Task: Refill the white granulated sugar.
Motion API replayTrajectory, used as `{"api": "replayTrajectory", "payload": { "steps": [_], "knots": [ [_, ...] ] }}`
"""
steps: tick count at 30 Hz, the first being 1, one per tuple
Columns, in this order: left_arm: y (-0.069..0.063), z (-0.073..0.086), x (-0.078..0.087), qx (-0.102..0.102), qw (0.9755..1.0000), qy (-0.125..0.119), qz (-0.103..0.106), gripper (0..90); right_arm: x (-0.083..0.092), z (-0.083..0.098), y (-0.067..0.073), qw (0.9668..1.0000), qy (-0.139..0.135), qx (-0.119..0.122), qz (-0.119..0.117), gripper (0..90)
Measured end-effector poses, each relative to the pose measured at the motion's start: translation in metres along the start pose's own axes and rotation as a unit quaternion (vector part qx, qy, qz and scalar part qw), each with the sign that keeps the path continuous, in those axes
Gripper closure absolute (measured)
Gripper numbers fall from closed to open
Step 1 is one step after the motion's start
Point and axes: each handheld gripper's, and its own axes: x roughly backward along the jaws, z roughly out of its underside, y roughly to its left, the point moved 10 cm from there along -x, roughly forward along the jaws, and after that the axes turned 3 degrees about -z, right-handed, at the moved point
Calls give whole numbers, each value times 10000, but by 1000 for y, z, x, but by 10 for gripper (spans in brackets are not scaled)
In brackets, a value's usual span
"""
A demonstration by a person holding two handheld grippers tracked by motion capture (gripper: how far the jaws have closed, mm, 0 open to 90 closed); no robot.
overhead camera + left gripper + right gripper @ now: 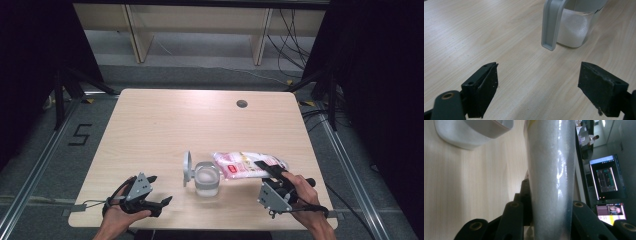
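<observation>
A clear container partly filled with white grains stands near the table's front middle, its grey lid flipped open to the left. A pink and white bag lies tilted, its left end at the container's mouth. My right gripper is shut on the bag's right end; in the right gripper view the bag is squeezed between both jaws of that gripper. My left gripper rests at the front left, open with nothing in it. In its own view that gripper faces the container and the lid.
The wooden table has a round cable hole at the back right. Behind it are pale furniture legs and loose cables on the floor at the right. A monitor shows in the right gripper view.
</observation>
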Motion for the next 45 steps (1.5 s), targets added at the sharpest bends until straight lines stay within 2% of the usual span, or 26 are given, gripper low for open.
{"api": "replayTrajectory", "payload": {
  "steps": [1,2,3,5,7,11,16,17,19,21,23,24,26,27,29,30,31,32,35,36,37,38,40,42,44,45],
  "knots": [
    [0,0,0,-6,10000,-2,0,158,-1,2,1,9997,-40,-248,-16,751],
    [0,0,0,-5,10000,-5,0,158,-1,3,0,9998,-46,-179,-38,752],
    [0,0,0,-10,10000,-2,3,158,-2,6,1,9990,-55,-442,-46,753],
    [0,0,0,-12,10000,4,12,158,-4,9,-1,9986,-150,-499,-92,754],
    [-1,0,0,43,10000,13,19,158,-6,14,1,9956,-150,-912,-147,756],
    [1,0,0,-31,10000,0,0,158,-12,19,-2,9884,-393,-1447,-234,759],
    [1,1,0,-45,10000,18,-17,158,-20,28,-4,9727,-576,-2231,-272,762],
    [1,1,0,0,10000,22,-21,158,-22,31,-5,9719,-605,-2259,-276,763],
    [1,1,-1,6,10000,17,-22,158,-28,35,-3,9645,-683,-2527,-356,765],
    [0,0,-1,45,10000,-10,-44,158,-31,38,-2,9622,-700,-2604,-389,767],
    [1,1,-1,-4,10000,13,-48,158,-37,42,-2,9572,-701,-2779,-403,769],
    [2,0,0,-129,9999,17,-32,158,-39,44,-1,9536,-746,-2885,-423,769],
    [2,0,0,-72,10000,10,-51,158,-43,47,-3,9474,-843,-3060,-420,770],
    [0,1,-1,44,10000,20,-48,158,-44,48,-3,9409,-910,-3236,-418,771],
    [2,0,0,-95,10000,13,-26,158,-49,51,-6,9318,-1070,-3445,-390,772],
    [1,0,0,3,10000,-5,-30,158,-50,53,-6,9264,-1123,-3576,-368,773],
    [1,0,0,-39,10000,14,-40,158,-52,54,-7,9261,-1196,-3561,-359,773],
    [1,0,0,-61,10000,14,-23,158,-52,55,-5,9200,-1197,-3709,-413,774],
    [1,1,0,-37,10000,30,-26,158,-57,60,-1,9096,-1248,-3936,-467,776],
    [1,0,0,-101,9999,-5,-8,158,-58,60,1,9086,-1238,-3955,-514,776],
    [1,-1,0,-96,10000,-24,-6,158,-59,62,1,9125,-1174,-3892,-459,776],
    [1,0,0,-78,10000,3,14,158,-59,62,4,9103,-1110,-3955,-517,777],
    [1,0,0,-40,10000,6,-30,158,-59,62,2,9132,-1153,-3882,-447,777],
    [1,0,0,-36,10000,1,-29,158,-58,63,2,9110,-1122,-3943,-437,776],
    [0,-2,0,9,10000,-71,-10,158,-58,66,4,9124,-1044,-3932,-450,776],
    [0,-2,0,-46,10000,-72,-11,158,-57,66,7,9093,-988,-4005,-553,776]
  ]
}}
